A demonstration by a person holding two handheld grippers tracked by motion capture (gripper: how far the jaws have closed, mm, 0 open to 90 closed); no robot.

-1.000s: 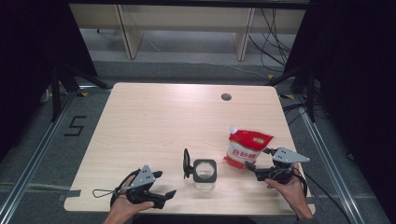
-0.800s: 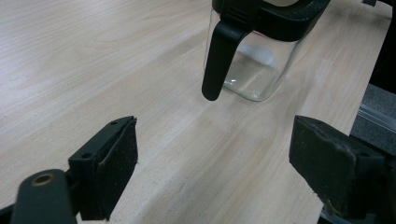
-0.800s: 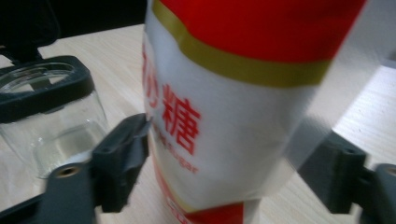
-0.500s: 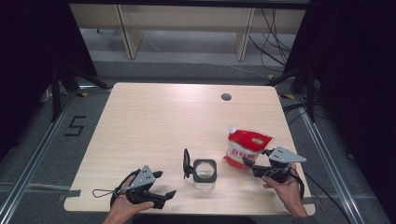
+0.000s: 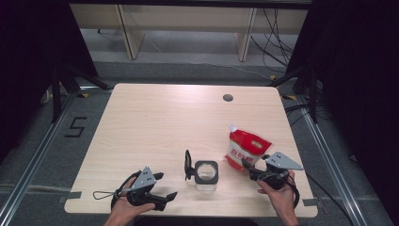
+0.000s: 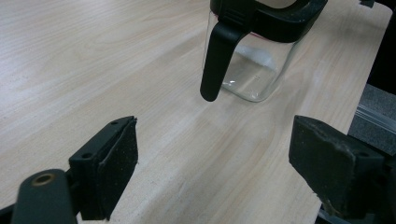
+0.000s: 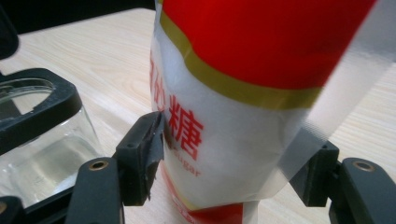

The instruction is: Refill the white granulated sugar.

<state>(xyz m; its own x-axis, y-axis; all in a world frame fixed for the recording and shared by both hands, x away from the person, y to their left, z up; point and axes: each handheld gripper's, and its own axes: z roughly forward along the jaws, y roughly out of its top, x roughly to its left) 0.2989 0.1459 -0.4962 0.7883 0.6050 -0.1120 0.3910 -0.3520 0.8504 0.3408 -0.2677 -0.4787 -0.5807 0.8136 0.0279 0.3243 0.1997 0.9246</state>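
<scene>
Right tool [image 7: 229,154]: lower centre of the right gripper view; jaws have just been closing and now pinch the sugar pouch [image 7: 261,93] at its lower white body, left pad pressed in beside the red print, right pad against the clear side seam. In the high view, right tool [image 5: 258,170] sits lower right, pouch [image 5: 245,148] standing just above it.

Left tool [image 5: 160,190]: lower left of the high view, jaws spread, nothing between them; resting on the tabletop [image 5: 164,122].

Glass jar [image 5: 206,175]: lower centre, black rim, hinged lid [image 5: 188,165] flipped up, just left of the pouch.

Risks, judged:
- Soft pouch may sag or slip, the grip being low and partly on thin seam film.
- Top-heavy pouch may fold over when lifted.
- Swinging it toward the jar may knock the unsteadied jar, or spill sugar on the tabletop.
</scene>
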